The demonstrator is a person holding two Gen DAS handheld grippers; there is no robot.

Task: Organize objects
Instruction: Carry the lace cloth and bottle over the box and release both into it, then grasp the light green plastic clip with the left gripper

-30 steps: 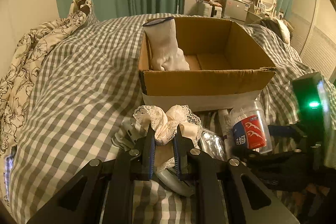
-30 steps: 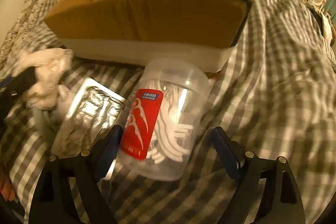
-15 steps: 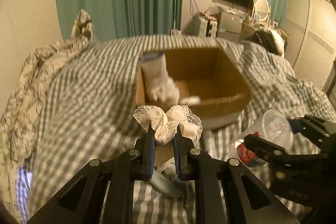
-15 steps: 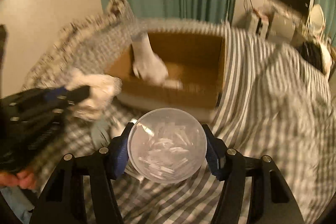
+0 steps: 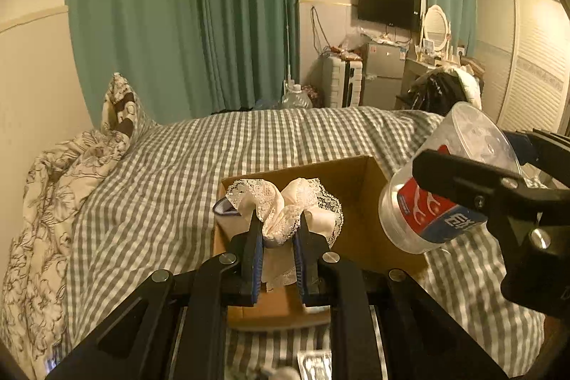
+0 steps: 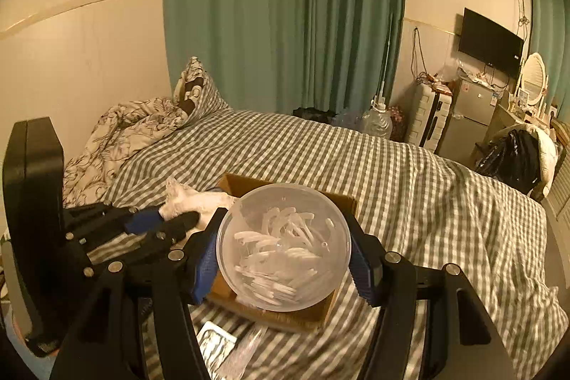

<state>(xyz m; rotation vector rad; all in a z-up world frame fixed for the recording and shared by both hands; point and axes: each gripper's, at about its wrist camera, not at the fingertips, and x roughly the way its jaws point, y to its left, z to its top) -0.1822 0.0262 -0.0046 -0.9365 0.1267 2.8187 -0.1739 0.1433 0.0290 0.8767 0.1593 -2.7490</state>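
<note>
My left gripper (image 5: pixel 278 230) is shut on a cream lace cloth (image 5: pixel 285 205) and holds it in the air over the near part of the open cardboard box (image 5: pixel 367 202) on the bed. My right gripper (image 6: pixel 285 244) is shut on a clear plastic jar of floss picks (image 6: pixel 283 243) with a red label, lifted above the same box (image 6: pixel 245 184). The jar (image 5: pixel 445 180) and the right gripper also show at the right of the left wrist view. The left gripper with its cloth (image 6: pixel 192 198) shows at the left of the right wrist view.
The box sits on a grey checked bedspread (image 5: pixel 171 173). A floral duvet (image 5: pixel 46 202) lies at the left. A silver foil pack (image 6: pixel 215 346) lies on the bed in front of the box. Green curtains, a TV and furniture stand behind the bed.
Both grippers have risen from the bed with their loads. The right gripper closed on the jar and lifted it. Both now hang higher over the box.
</note>
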